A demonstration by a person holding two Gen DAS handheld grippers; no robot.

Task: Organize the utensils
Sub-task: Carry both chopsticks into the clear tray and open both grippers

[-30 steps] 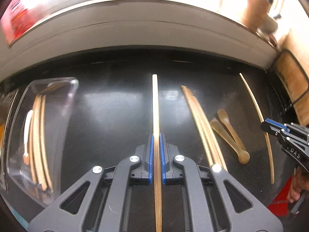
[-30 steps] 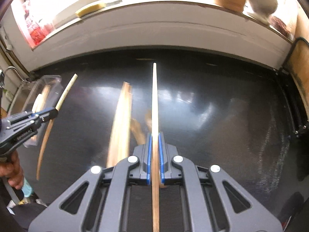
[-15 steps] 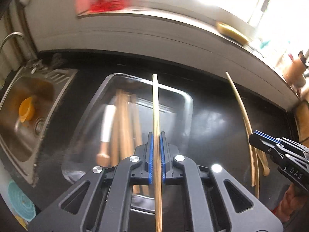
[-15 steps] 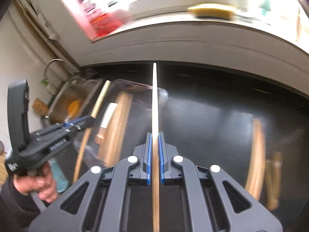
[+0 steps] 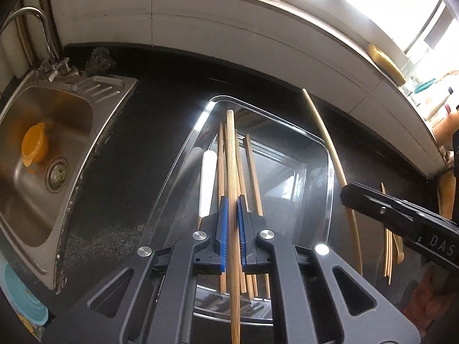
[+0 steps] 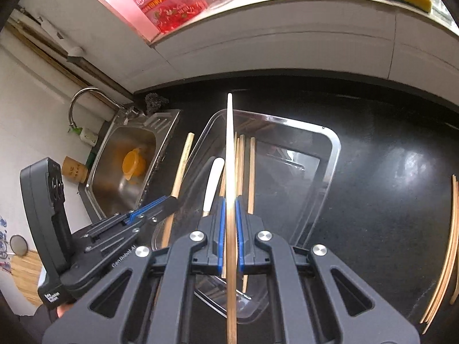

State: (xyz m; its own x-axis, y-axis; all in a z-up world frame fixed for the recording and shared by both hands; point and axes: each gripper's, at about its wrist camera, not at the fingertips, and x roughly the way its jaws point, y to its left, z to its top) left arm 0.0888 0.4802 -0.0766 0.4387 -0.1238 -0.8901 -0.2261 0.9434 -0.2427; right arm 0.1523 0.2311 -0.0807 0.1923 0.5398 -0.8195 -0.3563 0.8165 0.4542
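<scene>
My left gripper (image 5: pixel 231 230) is shut on a bamboo chopstick (image 5: pixel 231 154) and holds it over the clear plastic tray (image 5: pixel 330 177). My right gripper (image 6: pixel 228 229) is shut on a pale chopstick (image 6: pixel 229 143) and holds it over the same tray (image 6: pixel 332 154). The tray holds several wooden chopsticks (image 5: pixel 252 169) and a white-handled utensil (image 5: pixel 207 180). In the left wrist view the right gripper (image 5: pixel 348 193) and its chopstick (image 5: pixel 335 160) show at the tray's right rim. In the right wrist view the left gripper (image 6: pixel 169 202) and its chopstick (image 6: pixel 183 160) show at the tray's left.
A steel sink (image 5: pixel 43 154) with an orange cup (image 5: pixel 34 146) and a tap (image 5: pixel 31 25) lies left of the tray. More chopsticks and a wooden spoon (image 5: pixel 388 246) lie on the black counter (image 6: pixel 401 149) to the right. A white tiled ledge runs behind.
Both grippers have swung left with their chopsticks, from over the loose utensils on the counter to over the clear tray. Both stay shut.
</scene>
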